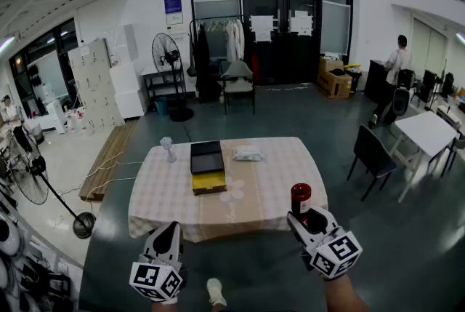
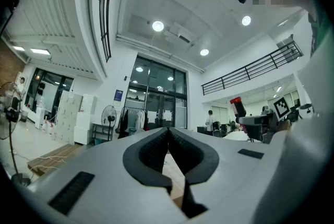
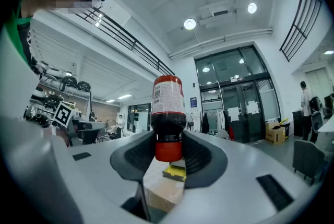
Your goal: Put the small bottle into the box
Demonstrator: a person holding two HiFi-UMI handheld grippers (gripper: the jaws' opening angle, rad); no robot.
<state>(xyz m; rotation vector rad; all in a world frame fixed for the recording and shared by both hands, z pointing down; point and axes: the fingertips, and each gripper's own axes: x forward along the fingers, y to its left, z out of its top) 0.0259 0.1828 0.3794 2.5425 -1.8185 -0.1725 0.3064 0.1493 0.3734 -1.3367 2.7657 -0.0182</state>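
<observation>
Right gripper has the small bottle clamped by its red cap, just off the near right corner of the bench. The label shows a barcode, but the print's too tiny to read. Left gripper is closed, empty. Box sits mid-bench.

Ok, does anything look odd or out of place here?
The small bottle in the right gripper looks upside down: its red cap sits low between the jaws, body pointing up. Nothing else stands out.

No wording is legible. The white barcoded label on the dark, red-capped small bottle, the blue wall sign beside the glass doors and the white paper notices on those doors bear print too small to read.
</observation>
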